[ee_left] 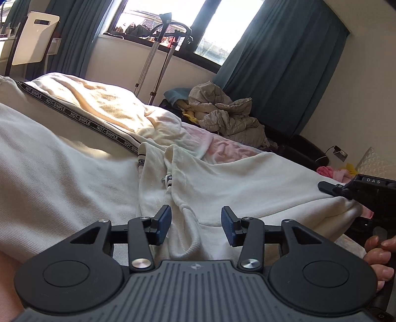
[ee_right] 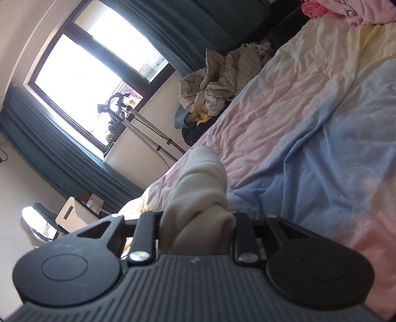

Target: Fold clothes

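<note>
A white hoodie (ee_left: pixel 61 173) with a black "NOT-SIMPLE" tape stripe (ee_left: pixel 74 116) lies spread on the bed. Its neck opening and drawstring tips (ee_left: pixel 169 179) lie just ahead of my left gripper (ee_left: pixel 195 224), which is open and empty, its blue pads (ee_left: pixel 165 223) just above the fabric. My right gripper (ee_right: pixel 198 220) is shut on a bunched fold of the white hoodie (ee_right: pixel 200 188), lifted off the bed. The right gripper also shows in the left wrist view (ee_left: pixel 346 192), at the hoodie's right edge.
A pastel pink, blue and yellow bedsheet (ee_right: pixel 309 111) covers the bed. A crumpled beige quilted jacket (ee_left: pixel 222 114) lies beyond the bed on a dark sofa. A pink garment (ee_right: pixel 329 10) lies at the bed's far end. A garment steamer stand (ee_left: pixel 158 62) is by the window.
</note>
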`<state>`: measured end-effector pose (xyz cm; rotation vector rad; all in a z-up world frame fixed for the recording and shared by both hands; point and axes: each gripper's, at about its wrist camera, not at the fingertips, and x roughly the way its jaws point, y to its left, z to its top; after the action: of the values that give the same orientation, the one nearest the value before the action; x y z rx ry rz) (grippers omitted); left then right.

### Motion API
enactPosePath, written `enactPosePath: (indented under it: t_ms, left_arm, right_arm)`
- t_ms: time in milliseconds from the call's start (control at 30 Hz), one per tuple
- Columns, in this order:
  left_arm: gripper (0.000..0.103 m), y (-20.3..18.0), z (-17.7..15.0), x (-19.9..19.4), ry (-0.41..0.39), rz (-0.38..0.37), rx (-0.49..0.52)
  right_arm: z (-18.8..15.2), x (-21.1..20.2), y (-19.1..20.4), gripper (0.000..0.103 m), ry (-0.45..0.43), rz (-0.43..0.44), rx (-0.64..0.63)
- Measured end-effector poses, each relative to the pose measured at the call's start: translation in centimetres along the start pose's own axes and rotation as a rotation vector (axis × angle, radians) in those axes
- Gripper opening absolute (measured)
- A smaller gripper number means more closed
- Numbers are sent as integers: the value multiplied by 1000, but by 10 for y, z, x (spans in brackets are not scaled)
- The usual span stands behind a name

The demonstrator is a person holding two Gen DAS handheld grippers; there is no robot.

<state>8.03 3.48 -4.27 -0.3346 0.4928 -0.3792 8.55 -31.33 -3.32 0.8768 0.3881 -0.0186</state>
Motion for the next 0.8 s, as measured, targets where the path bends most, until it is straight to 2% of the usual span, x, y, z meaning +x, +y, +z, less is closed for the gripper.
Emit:
enactPosePath:
  t_ms: [67, 133, 267, 300, 400, 500, 600, 700, 800]
  left_arm:
    - [71, -8, 9, -9, -53, 20, 10]
    - [71, -9, 19, -5, -60, 79, -7]
    - [71, -16, 30, 42, 64, 263, 61]
    - [71, -19, 30, 54, 101, 279, 64]
    - [71, -48, 23, 86, 163, 247, 116]
    - [71, -88, 2, 119, 225, 195, 160]
    - [73, -130, -25, 152, 281, 131, 223]
    - [78, -160, -45, 175, 264, 145, 303]
    - [78, -162, -48, 182, 292, 165, 342]
  right_arm:
    - [9, -2, 1, 25, -13, 17, 10]
    - [16, -5, 1, 25, -28, 22, 12]
    - [32, -18, -1, 24, -95, 37, -4]
    - [37, -23, -1, 24, -119, 42, -13]
    - [56, -39, -9, 24, -174, 66, -2]
    - [80, -57, -29, 25, -222, 87, 59]
    - [95, -82, -33, 25, -331, 58, -30]
    - [101, -97, -39, 25, -398, 30, -96]
    - [101, -94, -46, 25, -412, -3, -129]
